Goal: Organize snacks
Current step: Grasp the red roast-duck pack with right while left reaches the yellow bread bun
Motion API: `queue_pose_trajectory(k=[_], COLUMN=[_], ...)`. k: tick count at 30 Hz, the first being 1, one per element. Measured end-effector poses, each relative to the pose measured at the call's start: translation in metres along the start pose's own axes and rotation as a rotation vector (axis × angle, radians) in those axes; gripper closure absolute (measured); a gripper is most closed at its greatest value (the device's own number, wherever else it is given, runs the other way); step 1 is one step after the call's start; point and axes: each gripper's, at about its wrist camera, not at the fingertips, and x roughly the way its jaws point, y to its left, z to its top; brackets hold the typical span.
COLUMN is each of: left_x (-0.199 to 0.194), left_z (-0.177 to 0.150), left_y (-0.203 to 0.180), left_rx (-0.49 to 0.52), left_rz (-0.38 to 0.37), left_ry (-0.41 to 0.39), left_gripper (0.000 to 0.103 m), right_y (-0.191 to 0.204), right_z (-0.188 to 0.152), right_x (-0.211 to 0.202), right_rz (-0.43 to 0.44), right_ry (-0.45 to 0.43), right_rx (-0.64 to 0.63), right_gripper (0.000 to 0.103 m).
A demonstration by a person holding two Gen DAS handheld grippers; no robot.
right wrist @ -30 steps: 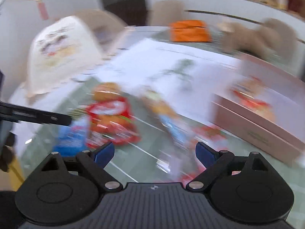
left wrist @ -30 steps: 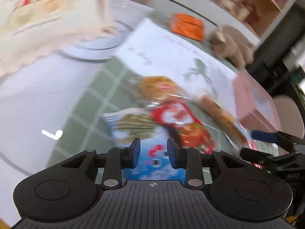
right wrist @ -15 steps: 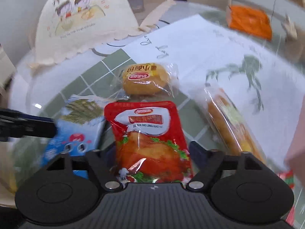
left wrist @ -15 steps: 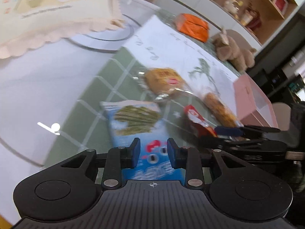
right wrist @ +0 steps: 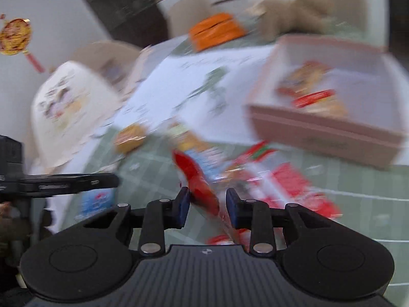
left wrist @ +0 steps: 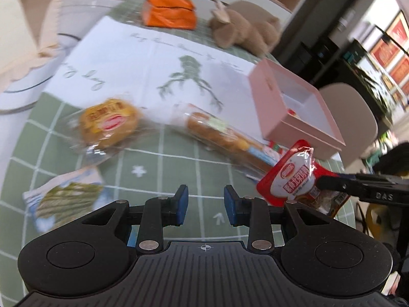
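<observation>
Right gripper (right wrist: 207,206) is clamped on the red foil pouch with a white label (left wrist: 294,176); in the left wrist view we see the pouch lifted off the green grid-pattern tablecloth (left wrist: 163,168), tilted, label end up, with the right gripper's dark fingers (left wrist: 332,183) pinching its lower right part. In the right wrist view the pouch (right wrist: 198,179) shows edge-on between the blue pads, heavy motion blur. Left gripper (left wrist: 205,203) holds nothing, pads parted by a narrow gap, hovering over bare tablecloth. The open pink rectangular cardboard box (left wrist: 265,107) sits near and beyond the pouch, on the right side of the table; the right wrist view shows red-and-orange packets already inside it (right wrist: 310,93), too blurred for us to identify. Still on the cloth: a round golden pastry in clear wrap with a red label (left wrist: 108,121), a long brown snack roll in clear wrap (left wrist: 219,135) between the pastry and the box, and a blue-and-white packet with green sticks printed on it (left wrist: 64,197) at the left, near the left gripper. More red packets (right wrist: 286,181) lie on the cloth in front of the box, details unreadable. Farther back: a white paper sheet with a green plant drawing (left wrist: 179,58), an orange plastic package (left wrist: 168,11) and a tan plush toy (left wrist: 245,25).
</observation>
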Motion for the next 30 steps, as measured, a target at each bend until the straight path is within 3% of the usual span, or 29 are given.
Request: queue_pose_trajectory(k=[2, 6, 9, 12, 17, 18, 25, 30], left_x=[0.004, 0.009, 0.008, 0.004, -0.005, -0.008, -0.02, 0.017], left_z=[-0.001, -0.011, -0.016, -0.02, -0.02, -0.017, 0.04, 0.077], left_y=[-0.005, -0.007, -0.002, 0.004, 0.012, 0.014, 0.036, 0.047], left_rx=[0.016, 0.015, -0.003, -0.022, -0.027, -0.016, 0.17, 0.376], left_rz=[-0.008, -0.006, 0.011, 0.023, 0.034, 0.042, 0.172, 0.239], left_ry=[0.017, 0.048, 0.057, 0.051, 0.019, 0.006, -0.128, 0.008], left_gripper=[0.069, 0.069, 0.069, 0.069, 0.069, 0.069, 0.069, 0.069], right_y=[-0.008, -0.008, 0.008, 0.028, 0.037, 0.038, 0.047, 0.049], right_z=[-0.004, -0.01, -0.014, -0.021, -0.034, -0.035, -0.045, -0.047], right_x=[-0.004, -0.005, -0.001, 0.015, 0.048, 0.051, 0.055, 0.058], right_rz=[-0.041, -0.069, -0.038, 0.004, -0.028, -0.051, -0.059, -0.066], right_ry=[-0.006, -0.019, -0.011, 0.062, 0.201, 0.211, 0.235, 0.225], right_rx=[0.009, -0.005, -0.102, -0.269, -0.368, -0.376, -0.485, -0.477], right_gripper=[0.065, 0.033, 0.028, 0.025, 0.024, 0.017, 0.007, 0.003])
